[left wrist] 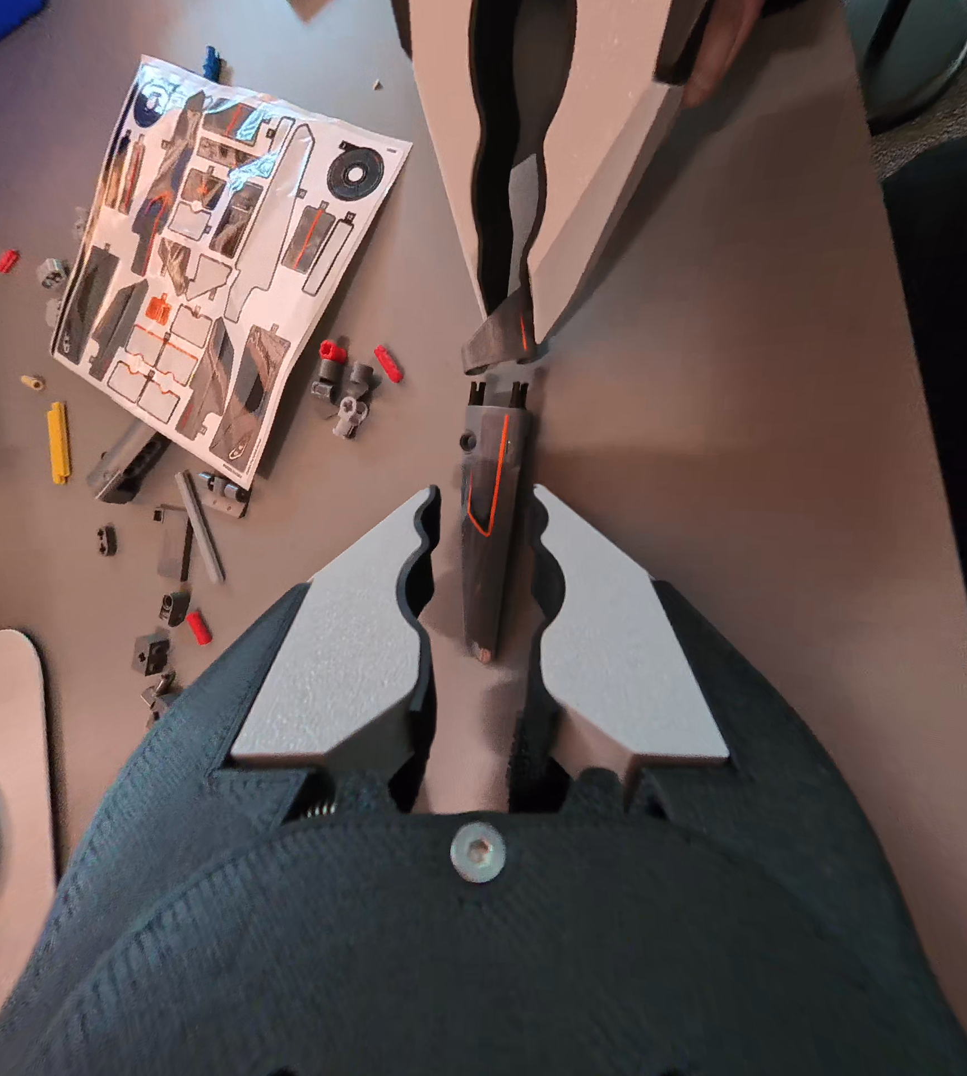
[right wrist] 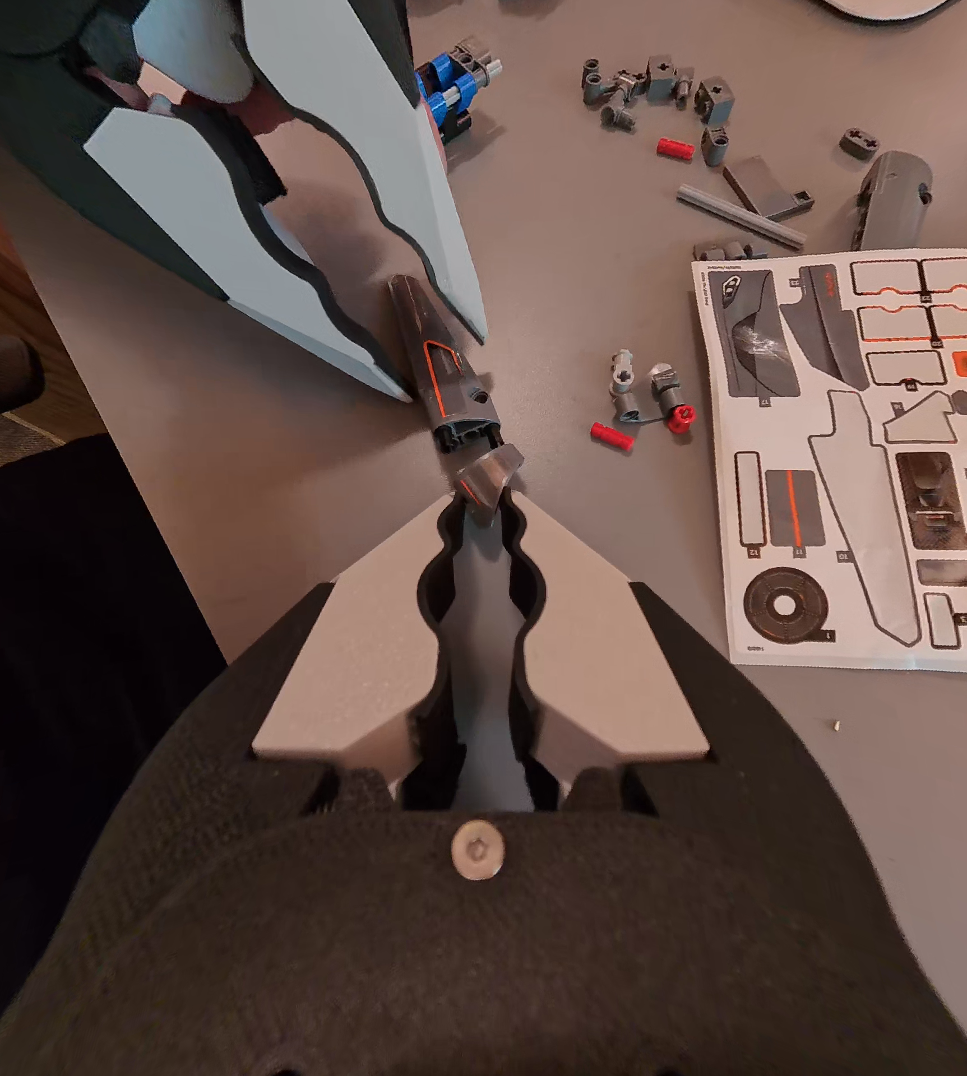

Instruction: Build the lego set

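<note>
A long dark grey panel point(left wrist: 489, 524) with an orange line lies on the grey table point(left wrist: 702, 524), two black pins at its far end. My left gripper point(left wrist: 484, 498) straddles it, fingers against its sides. It also shows in the right wrist view point(right wrist: 445, 368), closed on the panel point(right wrist: 440, 372). My right gripper point(right wrist: 481, 501) is shut on a small curved grey piece point(right wrist: 487, 480) with an orange stripe. It holds that piece just off the panel's pinned end, a small gap between them. The right gripper point(left wrist: 513, 323) and its piece point(left wrist: 495, 349) show from above in the left wrist view.
A sticker sheet point(left wrist: 224, 262) point(right wrist: 877, 454) lies beside the work. Loose red pins, grey connectors point(right wrist: 644, 390), a yellow axle point(left wrist: 58, 442), a second grey panel point(right wrist: 891, 192) and a blue-and-grey assembly point(right wrist: 446, 87) are scattered around. The table edge point(right wrist: 120, 436) runs close by. The left gripper's tips are roughly 5 cm from the right gripper's.
</note>
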A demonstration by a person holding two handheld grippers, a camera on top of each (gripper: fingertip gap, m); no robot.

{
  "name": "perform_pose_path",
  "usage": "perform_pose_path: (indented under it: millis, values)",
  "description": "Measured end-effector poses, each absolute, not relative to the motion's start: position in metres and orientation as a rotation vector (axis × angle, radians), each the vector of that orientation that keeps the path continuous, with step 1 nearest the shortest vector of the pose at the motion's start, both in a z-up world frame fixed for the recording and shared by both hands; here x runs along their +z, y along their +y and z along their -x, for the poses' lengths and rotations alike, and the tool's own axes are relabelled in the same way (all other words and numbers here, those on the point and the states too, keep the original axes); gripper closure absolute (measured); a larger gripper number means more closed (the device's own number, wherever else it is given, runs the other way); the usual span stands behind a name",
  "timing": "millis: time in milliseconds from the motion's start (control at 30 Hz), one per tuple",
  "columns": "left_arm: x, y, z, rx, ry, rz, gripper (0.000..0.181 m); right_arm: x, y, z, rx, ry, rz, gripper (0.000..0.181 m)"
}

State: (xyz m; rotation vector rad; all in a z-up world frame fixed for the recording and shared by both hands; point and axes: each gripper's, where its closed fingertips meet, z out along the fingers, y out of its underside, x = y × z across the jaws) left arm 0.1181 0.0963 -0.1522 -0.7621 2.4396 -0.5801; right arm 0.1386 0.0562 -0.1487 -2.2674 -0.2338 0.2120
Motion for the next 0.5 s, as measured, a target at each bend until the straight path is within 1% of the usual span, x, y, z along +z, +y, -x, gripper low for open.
perform_pose_path:
  millis: [67,233,500]
  values:
    - [-0.154,0.096,-0.121,-0.572,2.441,0.764,0.165,-0.148,0.056,-0.139,0.217,-0.229,2.265,0.171]
    - [-0.153,0.093,-0.124,-0.534,2.375,0.733,0.167,-0.144,0.057,-0.144,0.222,-0.189,2.241,0.173]
    - [-0.144,0.103,-0.136,-0.179,2.119,0.548,0.168,-0.142,0.057,-0.153,0.254,-0.118,2.236,0.174]
